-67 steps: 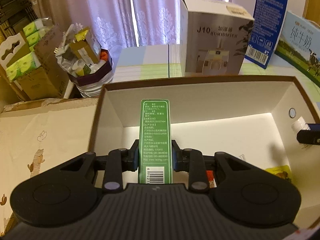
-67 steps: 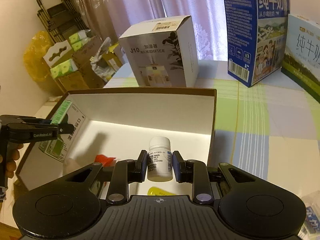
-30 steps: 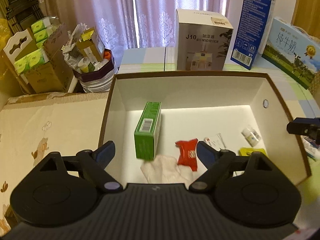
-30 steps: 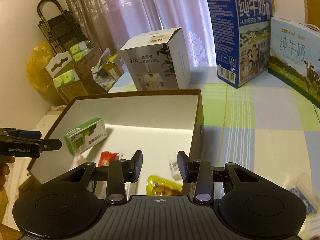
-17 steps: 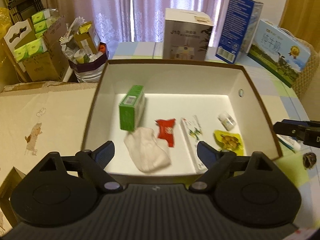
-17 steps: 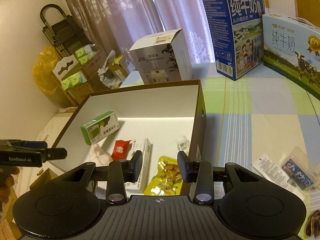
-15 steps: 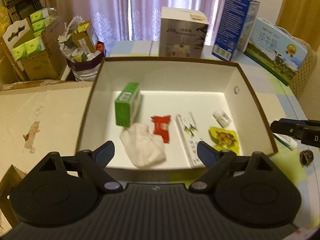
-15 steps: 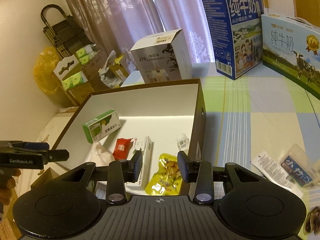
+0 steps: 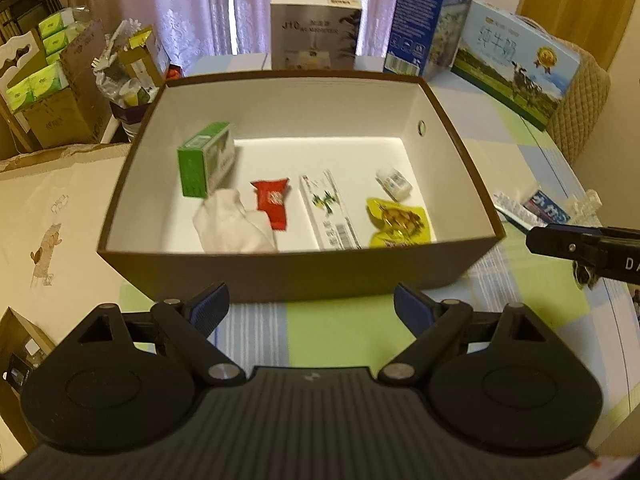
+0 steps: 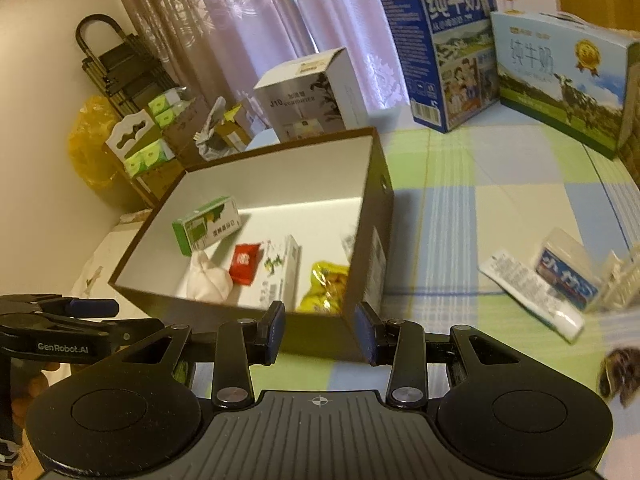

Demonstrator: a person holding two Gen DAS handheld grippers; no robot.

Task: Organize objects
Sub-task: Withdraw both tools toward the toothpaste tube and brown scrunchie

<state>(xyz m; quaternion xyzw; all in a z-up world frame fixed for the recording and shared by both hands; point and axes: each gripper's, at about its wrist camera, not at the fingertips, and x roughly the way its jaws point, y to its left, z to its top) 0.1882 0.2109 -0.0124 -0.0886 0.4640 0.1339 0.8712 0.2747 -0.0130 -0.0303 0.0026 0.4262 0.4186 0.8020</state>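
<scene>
Checked tablecloth (image 9: 332, 332) carries the brown box (image 9: 304, 276), which sits directly ahead of both your tools. Your left gripper (image 9: 310, 310) is spread wide and holds nothing; your right gripper (image 10: 320, 332) is parted less widely, also empty. Inside the box lie a green carton (image 9: 204, 162), white cloth (image 9: 232, 224), red packet (image 9: 272, 202), long white carton (image 9: 328, 210), yellow pouch (image 9: 398, 222) and small white bottle (image 9: 394, 182). Loose packets (image 10: 552, 284) rest on the cloth to the box's right.

Right tool (image 10: 320, 332) empty with jaws apart near the brown box (image 10: 370, 216) corner, green carton (image 10: 208, 224), red packet (image 10: 244, 262) and yellow pouch (image 10: 326, 282) inside, foil sachet (image 10: 528, 294) on checked table (image 10: 460, 216), left tool (image 10: 80, 316) at left.
</scene>
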